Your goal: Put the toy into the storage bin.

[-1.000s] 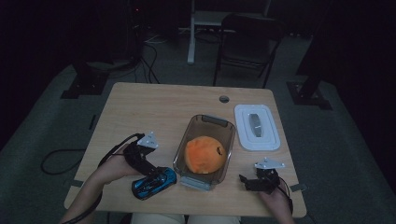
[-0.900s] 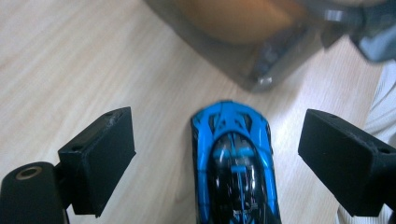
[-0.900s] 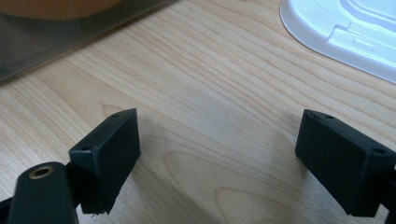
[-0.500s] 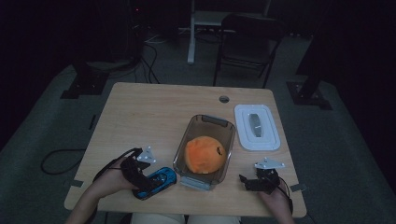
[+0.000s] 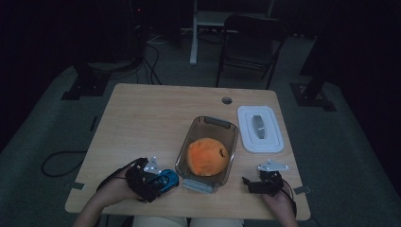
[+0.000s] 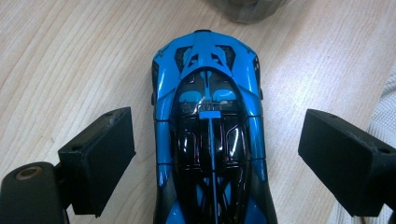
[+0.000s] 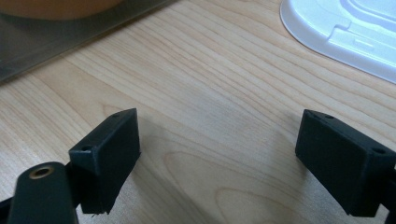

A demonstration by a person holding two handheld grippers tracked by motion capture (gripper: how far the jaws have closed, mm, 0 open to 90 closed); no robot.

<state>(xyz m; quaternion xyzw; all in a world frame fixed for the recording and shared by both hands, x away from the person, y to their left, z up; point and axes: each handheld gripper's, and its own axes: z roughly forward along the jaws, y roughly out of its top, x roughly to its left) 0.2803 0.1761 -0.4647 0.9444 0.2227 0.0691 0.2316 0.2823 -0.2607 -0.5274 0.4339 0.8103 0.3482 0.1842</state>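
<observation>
Gloss-blue toy car [image 6: 210, 135] with black canopy lies between wide, untouching left tongs [image 6: 224, 154].

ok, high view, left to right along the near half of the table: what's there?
Left gripper → blue toy car → clear container with the orange ball → white lid. The right gripper sits nearer the person, below the lid.

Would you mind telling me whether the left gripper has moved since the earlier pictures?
Yes. The left gripper has come toward the table's near edge and down over the blue toy car, jaws open astride it.
</observation>
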